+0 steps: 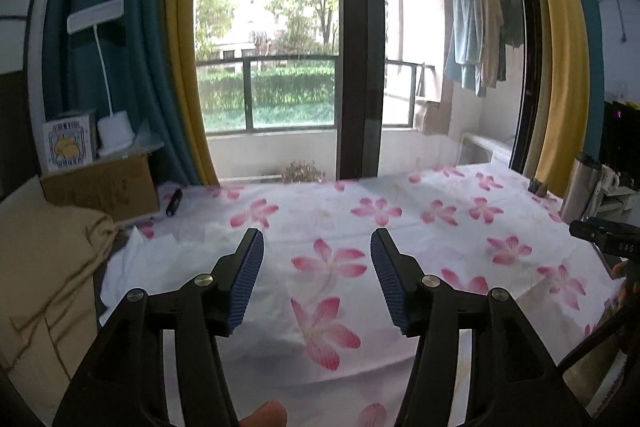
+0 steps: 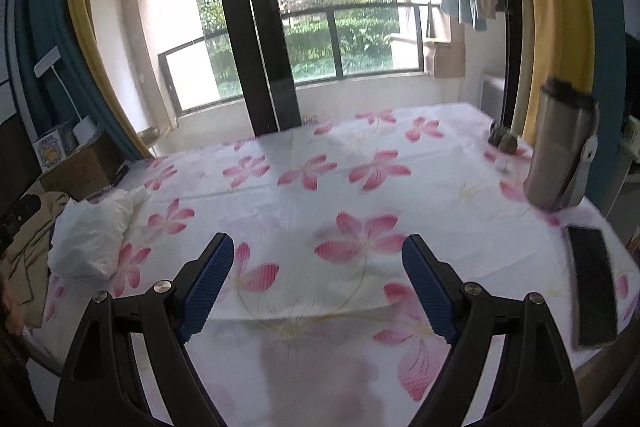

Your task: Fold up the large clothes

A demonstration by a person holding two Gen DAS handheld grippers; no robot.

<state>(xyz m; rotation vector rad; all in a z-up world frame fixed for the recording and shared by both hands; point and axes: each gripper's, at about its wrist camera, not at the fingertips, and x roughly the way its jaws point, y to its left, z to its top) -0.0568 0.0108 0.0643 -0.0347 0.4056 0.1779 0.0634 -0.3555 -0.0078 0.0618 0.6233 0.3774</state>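
Above the floral surface [image 2: 360, 187] both grippers [image 1: 317, 241] [image 2: 318, 247] hang with jaws released; only the right view shows the phone [image 2: 592, 287] beside the flask [image 2: 560, 147]

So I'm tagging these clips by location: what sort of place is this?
Most likely a lived-in room at home, perhaps a bedroom, opening onto a balcony: a floral cloth covers the work surface, curtains frame sliding glass doors, and laundry hangs drying outside.

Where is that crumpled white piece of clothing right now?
The white garment lies bunched at the table's left edge in the right wrist view, on the flowered cloth, beside the tan fabric and just in front of the cardboard box.
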